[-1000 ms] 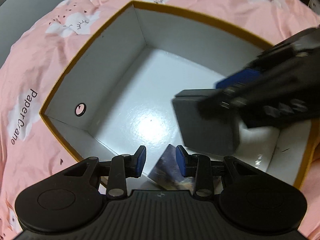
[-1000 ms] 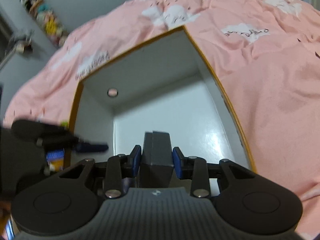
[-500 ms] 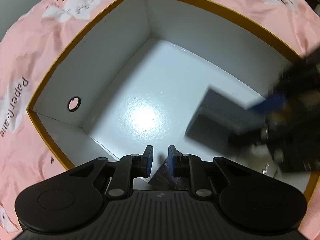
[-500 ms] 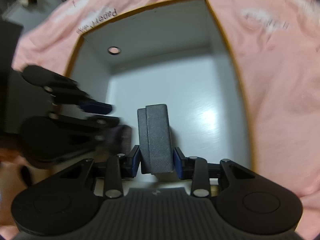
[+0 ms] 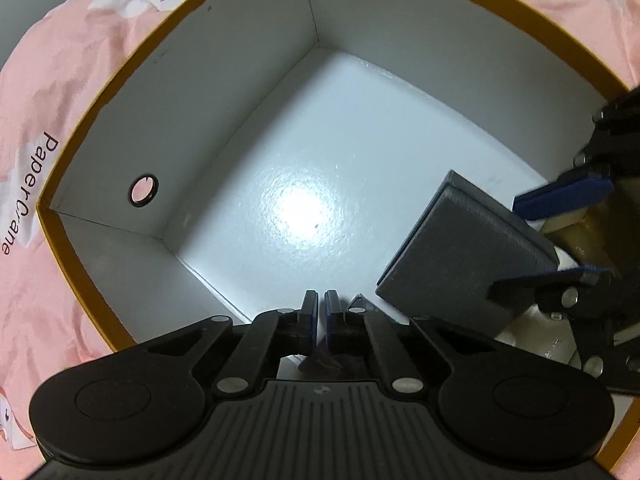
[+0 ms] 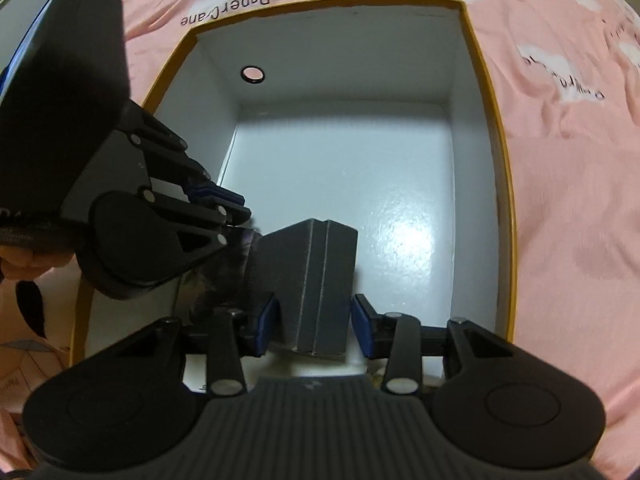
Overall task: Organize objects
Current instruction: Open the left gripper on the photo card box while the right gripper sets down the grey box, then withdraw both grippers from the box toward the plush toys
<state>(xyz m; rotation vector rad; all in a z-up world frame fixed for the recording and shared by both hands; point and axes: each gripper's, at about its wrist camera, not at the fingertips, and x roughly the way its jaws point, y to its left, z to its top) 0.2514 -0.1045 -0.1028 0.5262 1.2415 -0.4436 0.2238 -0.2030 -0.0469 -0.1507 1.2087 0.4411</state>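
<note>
Right wrist view: right tongs [image 6: 313, 326] now spread, grey box [image 6: 310, 280] released low-centre inside the bin [image 6: 486, 128]; left tongs [image 5: 321, 312] since pressed together beside dark packet [image 6: 236, 256]; placement judged done.

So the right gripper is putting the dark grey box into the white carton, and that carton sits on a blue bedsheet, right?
Not blue. Both wrist views show the white carton on a pink bedsheet with white cloud prints. The rest holds: the right gripper has the dark grey box between its fingers, low inside the carton.
</note>
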